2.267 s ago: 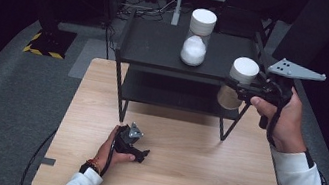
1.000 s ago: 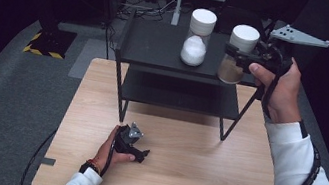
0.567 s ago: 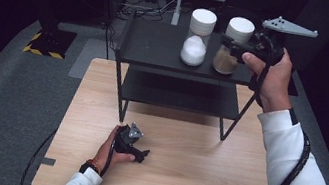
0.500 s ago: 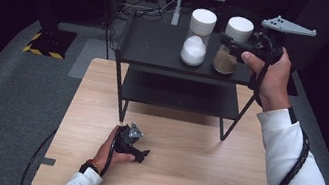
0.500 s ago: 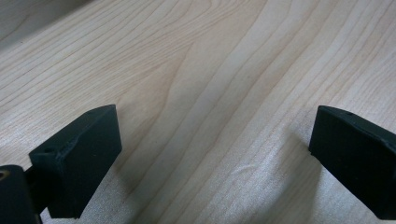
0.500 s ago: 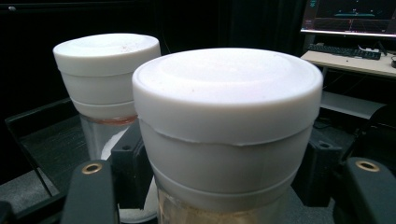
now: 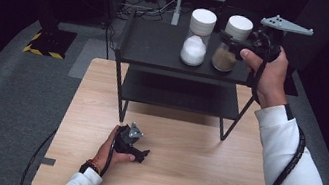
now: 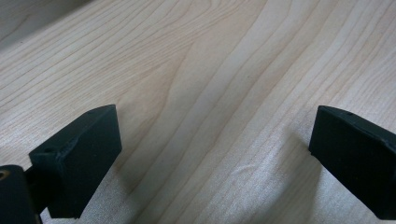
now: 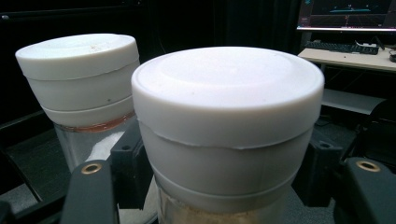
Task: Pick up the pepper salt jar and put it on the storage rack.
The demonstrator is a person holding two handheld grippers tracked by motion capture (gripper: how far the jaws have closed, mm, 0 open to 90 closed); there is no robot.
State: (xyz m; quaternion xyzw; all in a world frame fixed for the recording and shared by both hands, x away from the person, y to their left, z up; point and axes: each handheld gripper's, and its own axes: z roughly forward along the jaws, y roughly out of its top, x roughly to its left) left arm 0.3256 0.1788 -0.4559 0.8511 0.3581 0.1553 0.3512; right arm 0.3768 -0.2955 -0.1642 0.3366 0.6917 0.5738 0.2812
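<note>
The person's left hand [image 7: 110,148] lay low on the wooden table [image 7: 179,171], wrist resting near the table's front left part, wrapped around the left gripper [image 7: 139,155], which pointed rightward along the boards. In the left gripper view its two black jaws stood wide apart with nothing but bare wood grain between them. All around that gripper the tabletop lay open, the front edge just behind the sleeve and the legs of the black shelf unit [image 7: 159,51] standing farther back.

To the right, on the shelf unit's top level, a jar of white powder [image 7: 197,42] stood upright under a white lid, its long axis vertical. Just beside it, on its right, stood the jar of brown powder [image 7: 230,45], also upright, white lid on top, base on the shelf surface close to the shelf's right front corner. From where I stood I couldn't tell whether the two jars touched.

Farther right, the right arm reached up and forward in a white sleeve, the right hand [image 7: 269,74] raised to shelf height and holding the right gripper [image 7: 229,41] about level, pointing left. Its jaws were clamped on the brown jar's body just under the lid, one on each side, as the right gripper view showed. Beyond the shelf's right edge there was dark, open floor.
</note>
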